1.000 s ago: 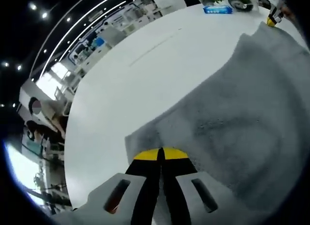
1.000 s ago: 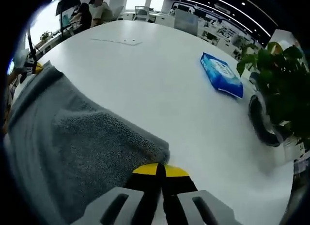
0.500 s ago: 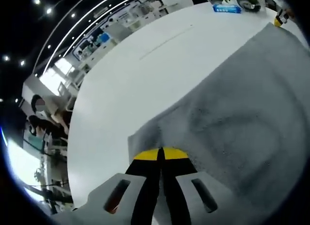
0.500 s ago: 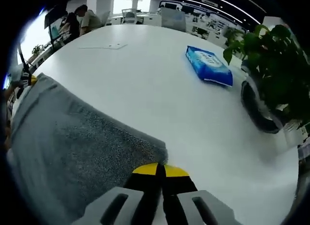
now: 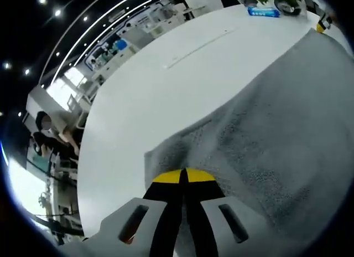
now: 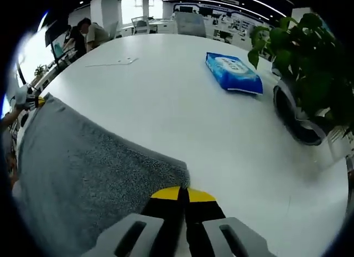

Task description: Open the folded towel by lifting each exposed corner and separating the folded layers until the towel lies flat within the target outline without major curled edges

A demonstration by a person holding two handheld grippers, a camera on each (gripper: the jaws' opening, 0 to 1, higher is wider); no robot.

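Left gripper view: left gripper (image 5: 185, 176) has its jaws pressed together, pinching one corner of the grey towel (image 5: 276, 118). From that corner the towel spreads up and right over the white counter (image 5: 160, 96), one layer as far as I can tell. There are soft wrinkles fanning out just past the pinch. The far corner sits at top right, where the yellow tip of the right gripper (image 5: 321, 25) is on it. A blue packet (image 5: 264, 11) and a plant lie beyond, and faint outline marks (image 5: 199, 45) are on the counter, well apart from the towel's edge.

Right gripper view: right gripper (image 6: 183, 194) has its jaws closed too, clamped on the opposite towel (image 6: 83, 168) corner. The cloth runs left to the left gripper (image 6: 34, 101) at its far corner. The edge between the two grippers looks straight, with no curl that I can see. The blue packet (image 6: 232, 73) and potted plant (image 6: 310, 63) are on the counter (image 6: 182, 102) to the right, clear of the towel.

Risks, my read:
- An uneven pull between the two grippers would skew the towel and bunch up the wrinkles near the left pinch.
- If one corner is let go before the other, the slack edge could fold back.
- I can't tell where the towel sits relative to the target outline, so it may end up flat but out of bounds.
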